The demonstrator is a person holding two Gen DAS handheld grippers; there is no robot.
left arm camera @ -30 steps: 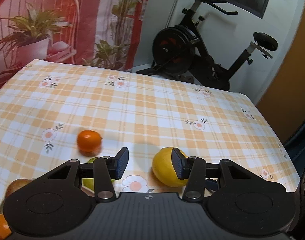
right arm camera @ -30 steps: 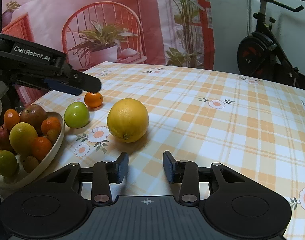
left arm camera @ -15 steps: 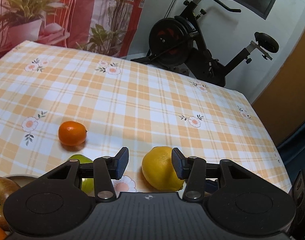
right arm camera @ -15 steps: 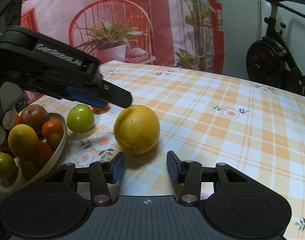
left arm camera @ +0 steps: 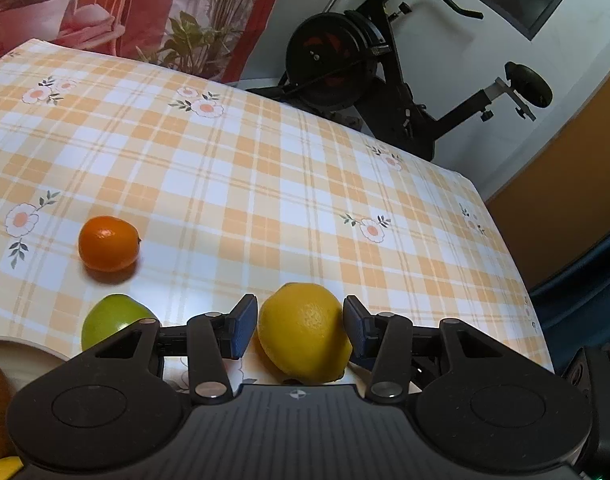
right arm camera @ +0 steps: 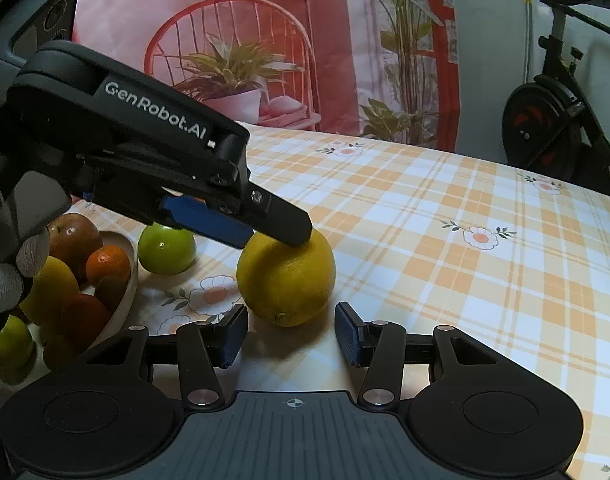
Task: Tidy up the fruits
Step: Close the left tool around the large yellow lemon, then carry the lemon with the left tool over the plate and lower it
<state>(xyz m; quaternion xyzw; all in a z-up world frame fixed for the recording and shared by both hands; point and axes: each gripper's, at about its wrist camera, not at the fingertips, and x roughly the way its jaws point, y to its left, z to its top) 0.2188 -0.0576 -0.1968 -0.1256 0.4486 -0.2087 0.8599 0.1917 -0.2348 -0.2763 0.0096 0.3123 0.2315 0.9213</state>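
Observation:
A yellow lemon (left arm camera: 303, 354) rests on the checked tablecloth, and it lies between the blue pads of my left gripper (left arm camera: 300, 326). The pads stand close on either side of it with no clear squeeze. Seen from the right wrist, that left gripper (right arm camera: 273, 232) reaches down from the upper left, one fingertip on top of the lemon (right arm camera: 287, 280). My right gripper (right arm camera: 291, 332) is open just short of the lemon, with nothing between its fingers. A green fruit (left arm camera: 113, 318) (right arm camera: 167, 250) and a small orange (left arm camera: 108, 243) sit to the lemon's left.
A pale bowl (right arm camera: 130, 276) holding several fruits stands at the left, next to the green fruit. A gloved hand (right arm camera: 7, 280) holds the left gripper. An exercise bike (left arm camera: 369, 76) stands beyond the table's far edge. The table's right edge (left arm camera: 517, 280) is near.
My left gripper has dropped and shifted over the lemon, which now lies between its fingers. My right gripper's jaws have widened and it has drawn closer to the lemon.

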